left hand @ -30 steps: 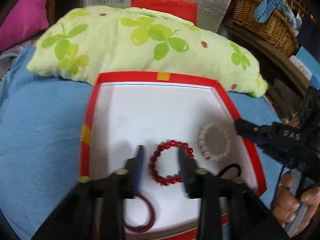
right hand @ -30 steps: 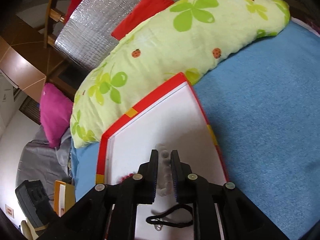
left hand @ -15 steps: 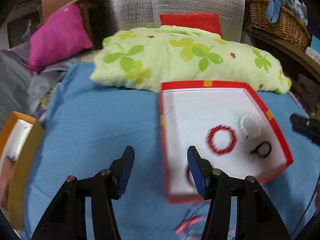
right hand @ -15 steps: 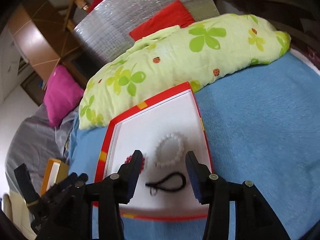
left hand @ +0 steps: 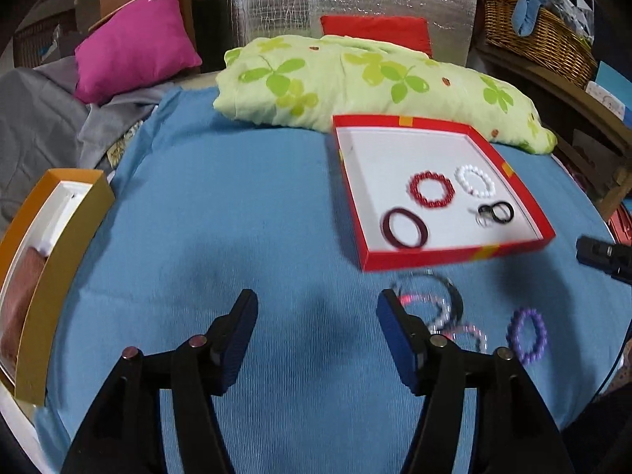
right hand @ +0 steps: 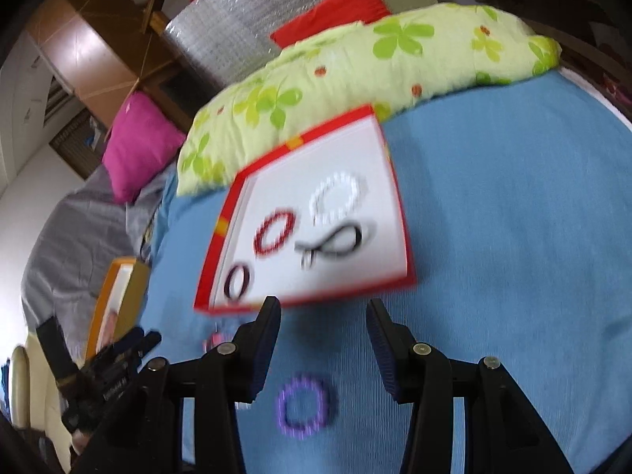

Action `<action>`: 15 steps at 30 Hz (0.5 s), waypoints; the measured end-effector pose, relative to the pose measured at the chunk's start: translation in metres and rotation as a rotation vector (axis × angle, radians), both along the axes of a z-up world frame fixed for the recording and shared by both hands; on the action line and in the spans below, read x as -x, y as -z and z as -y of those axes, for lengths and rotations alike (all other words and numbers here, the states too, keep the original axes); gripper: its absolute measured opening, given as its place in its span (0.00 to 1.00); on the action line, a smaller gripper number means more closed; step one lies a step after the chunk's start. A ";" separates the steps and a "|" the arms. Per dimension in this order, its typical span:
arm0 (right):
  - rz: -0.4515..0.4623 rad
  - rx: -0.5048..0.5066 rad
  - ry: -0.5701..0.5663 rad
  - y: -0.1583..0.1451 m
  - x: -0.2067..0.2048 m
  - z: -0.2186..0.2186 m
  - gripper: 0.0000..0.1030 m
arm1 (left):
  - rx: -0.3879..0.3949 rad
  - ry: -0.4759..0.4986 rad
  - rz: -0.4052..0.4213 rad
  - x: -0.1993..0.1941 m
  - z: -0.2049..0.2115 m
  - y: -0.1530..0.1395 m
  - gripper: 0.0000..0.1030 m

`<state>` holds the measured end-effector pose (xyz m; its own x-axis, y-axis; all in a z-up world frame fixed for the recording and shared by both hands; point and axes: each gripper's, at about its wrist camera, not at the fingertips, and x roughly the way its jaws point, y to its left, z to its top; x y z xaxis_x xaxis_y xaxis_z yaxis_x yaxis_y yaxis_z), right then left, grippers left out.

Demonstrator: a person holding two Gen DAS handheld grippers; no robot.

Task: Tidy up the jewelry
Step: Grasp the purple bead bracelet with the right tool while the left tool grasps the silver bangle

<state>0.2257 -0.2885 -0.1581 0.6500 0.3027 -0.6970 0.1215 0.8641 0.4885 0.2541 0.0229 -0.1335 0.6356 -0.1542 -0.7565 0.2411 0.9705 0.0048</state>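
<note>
A red tray [left hand: 454, 256] with a white floor lies on the blue cloth. In it are a red bead bracelet [left hand: 431, 189], a white bead bracelet [left hand: 474, 180], a dark maroon ring [left hand: 405, 228] and a black loop [left hand: 495, 213]. My left gripper [left hand: 316, 316] hovers over bare cloth left of the tray, its jaws opening with nothing between them. Pink-and-white bracelets [left hand: 434, 308] lie partly behind its right finger, a purple bead bracelet [left hand: 527, 335] further right. My right gripper [right hand: 324, 328] stands open and empty before the tray [right hand: 335, 126], above the purple bracelet [right hand: 304, 405].
A green flowered pillow [left hand: 355, 79] lies behind the tray, and a pink cushion [left hand: 130, 47] at the back left. An orange box [left hand: 59, 260] sits at the cloth's left edge. A wicker basket [left hand: 541, 39] stands on a wooden shelf at the right.
Both grippers have pulled back from the tray. The left let go of the red bead bracelet and widened. The right opened and left the white bracelet in the tray.
</note>
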 end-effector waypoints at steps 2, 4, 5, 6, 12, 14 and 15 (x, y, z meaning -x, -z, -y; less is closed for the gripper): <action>-0.024 0.023 -0.032 0.007 0.011 -0.010 0.49 | -0.015 0.006 -0.003 0.005 -0.002 0.003 0.67; -0.053 0.044 -0.083 0.018 0.018 -0.023 0.49 | -0.033 0.010 -0.014 0.005 -0.004 0.008 0.67; -0.069 0.064 -0.111 0.023 0.022 -0.031 0.49 | -0.037 0.008 -0.019 0.004 -0.005 0.009 0.67; -0.079 0.087 -0.129 0.028 0.024 -0.038 0.49 | -0.035 0.005 -0.030 0.002 -0.006 0.011 0.67; -0.123 0.253 -0.155 0.051 0.018 -0.062 0.34 | 0.046 0.032 -0.072 -0.006 -0.001 0.015 0.67; -0.123 0.295 -0.159 0.054 0.015 -0.065 0.20 | 0.050 0.048 -0.089 -0.010 0.008 0.018 0.67; -0.116 0.327 -0.165 0.054 0.014 -0.068 0.13 | 0.052 0.055 -0.100 -0.012 0.012 0.020 0.67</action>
